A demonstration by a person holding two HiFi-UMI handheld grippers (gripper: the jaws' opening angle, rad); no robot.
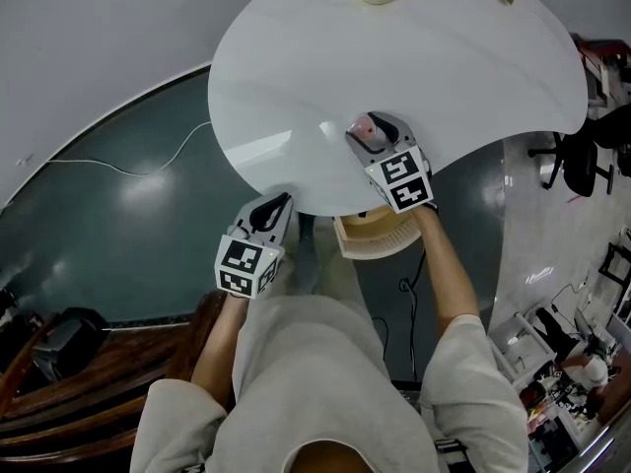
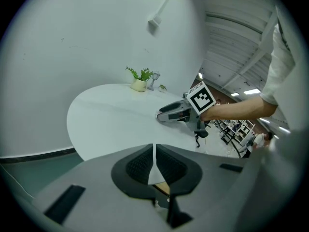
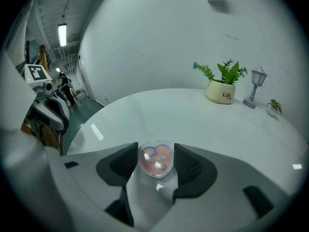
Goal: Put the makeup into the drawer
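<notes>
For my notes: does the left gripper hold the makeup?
No: the heart-shaped makeup case sits between the jaws of the right gripper.

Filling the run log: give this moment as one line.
right gripper: jaws closed on heart makeup case, on white table | left gripper: shut, empty

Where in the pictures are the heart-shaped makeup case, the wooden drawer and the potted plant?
heart-shaped makeup case [image 3: 155, 159], right gripper view, on its pink lid.
wooden drawer [image 1: 367, 247], head view, on its front rim.
potted plant [image 3: 221, 92], right gripper view, on its cream pot.
</notes>
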